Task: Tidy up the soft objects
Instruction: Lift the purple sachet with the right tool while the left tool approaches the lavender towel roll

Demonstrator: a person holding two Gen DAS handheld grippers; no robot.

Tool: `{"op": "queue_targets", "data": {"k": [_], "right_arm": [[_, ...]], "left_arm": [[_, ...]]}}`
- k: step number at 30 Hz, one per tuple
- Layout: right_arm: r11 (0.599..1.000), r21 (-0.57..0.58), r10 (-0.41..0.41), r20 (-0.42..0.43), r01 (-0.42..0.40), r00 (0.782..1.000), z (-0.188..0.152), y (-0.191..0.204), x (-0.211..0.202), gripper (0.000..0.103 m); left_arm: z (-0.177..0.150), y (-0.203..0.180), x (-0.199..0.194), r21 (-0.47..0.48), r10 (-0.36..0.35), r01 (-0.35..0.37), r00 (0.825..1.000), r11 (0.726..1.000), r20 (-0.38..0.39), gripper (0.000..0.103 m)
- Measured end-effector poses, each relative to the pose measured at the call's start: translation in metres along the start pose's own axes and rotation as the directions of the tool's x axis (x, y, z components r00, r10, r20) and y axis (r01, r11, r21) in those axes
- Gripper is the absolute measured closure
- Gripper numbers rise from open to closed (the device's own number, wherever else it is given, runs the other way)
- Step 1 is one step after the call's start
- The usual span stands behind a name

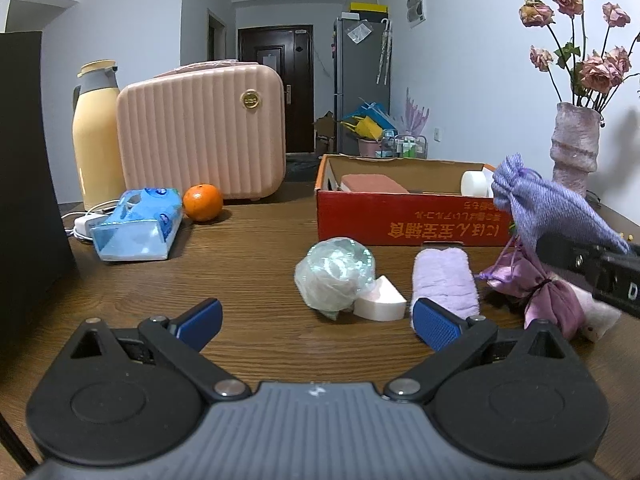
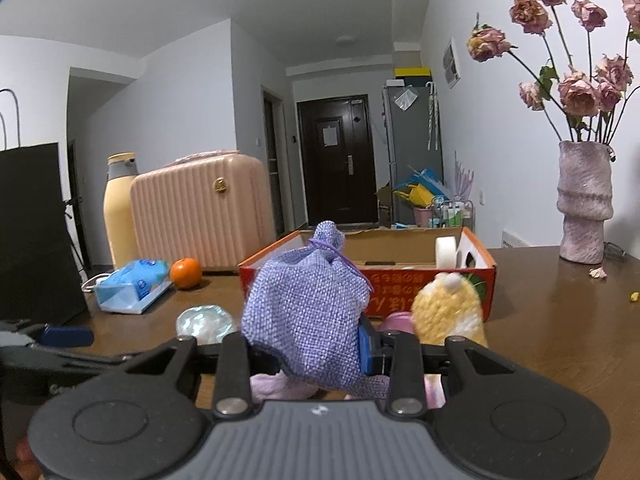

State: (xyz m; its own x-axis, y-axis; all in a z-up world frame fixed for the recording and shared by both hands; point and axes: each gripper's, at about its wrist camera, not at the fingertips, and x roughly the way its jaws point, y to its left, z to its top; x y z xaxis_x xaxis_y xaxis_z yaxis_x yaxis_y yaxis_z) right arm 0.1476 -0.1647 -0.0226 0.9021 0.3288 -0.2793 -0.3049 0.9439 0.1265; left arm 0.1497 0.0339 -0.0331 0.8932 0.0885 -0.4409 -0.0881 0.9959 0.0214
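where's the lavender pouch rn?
The pouch is clamped in the right gripper, lifted off the table, just in front of the red box; at far right in the left wrist view.

A lavender woven drawstring pouch (image 2: 304,312), cinched at its neck with purple cord, was clamped between the right tongs (image 2: 308,350), held neck-up above the worktop. Ahead of the open left tongs (image 1: 316,320) lay a crumpled clear plastic bag (image 1: 334,276) touching a white wedge-shaped sponge (image 1: 380,300), with a rolled lilac fleece cloth (image 1: 444,280) just beside the right fingertip. Beyond the right tongs sat a yellow plush toy (image 2: 448,308); a pink satin pouch (image 1: 532,284) lay under them.
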Motion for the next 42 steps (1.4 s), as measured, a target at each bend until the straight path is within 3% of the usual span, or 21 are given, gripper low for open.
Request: {"op": "queue_targets", "data": {"k": [21,42], "right_arm": [[0.997,0.061,-0.047,0.064,0.043,0.997,0.018,-0.062,-0.002,0.069],[0.988,0.113,-0.109,0.022,0.105,0.994,0.011,-0.085,0.004,0.069]], "left_arm": [[0.01,-0.051,0.022,0.035,-0.054,0.053,0.999,0.998,0.009,0.0],[0.018,-0.081,0.07,0.085,-0.115,0.122,0.99,0.989,-0.082,0.001]]}}
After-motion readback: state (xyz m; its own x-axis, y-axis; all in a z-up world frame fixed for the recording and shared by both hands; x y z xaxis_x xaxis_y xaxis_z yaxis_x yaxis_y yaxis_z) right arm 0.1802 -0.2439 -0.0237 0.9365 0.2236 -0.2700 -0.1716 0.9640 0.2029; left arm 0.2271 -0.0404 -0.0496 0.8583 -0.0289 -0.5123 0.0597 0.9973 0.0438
